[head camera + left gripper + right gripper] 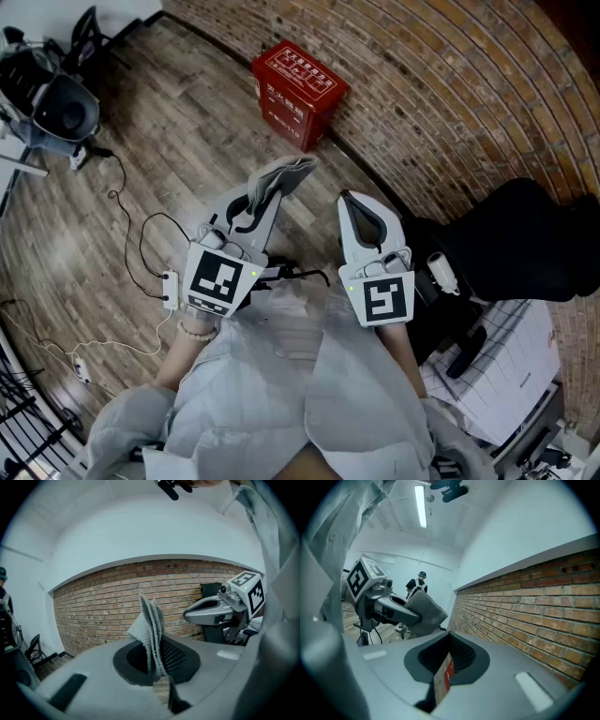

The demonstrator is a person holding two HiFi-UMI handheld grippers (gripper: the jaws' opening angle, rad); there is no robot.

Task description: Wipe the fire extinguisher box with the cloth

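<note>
The red fire extinguisher box [298, 92] stands on the wooden floor against the brick wall, well ahead of both grippers. My left gripper [270, 199] is shut on a grey cloth [283, 176], which sticks up folded out of its jaws [150, 630]. My right gripper [360, 212] is beside it, jaws together with only a thin slit, holding nothing. Through that slit a strip of the red box [449, 671] shows. From the right gripper view, the left gripper [401, 613] and cloth [424, 611] are on the left.
A brick wall [450, 94] runs along the back and right. A black bag [525, 244] lies at the right, papers [506, 375] below it. Cables and a white power strip [170, 289] cross the floor at left. Dark equipment [56, 103] stands far left. A person [419, 585] stands far off.
</note>
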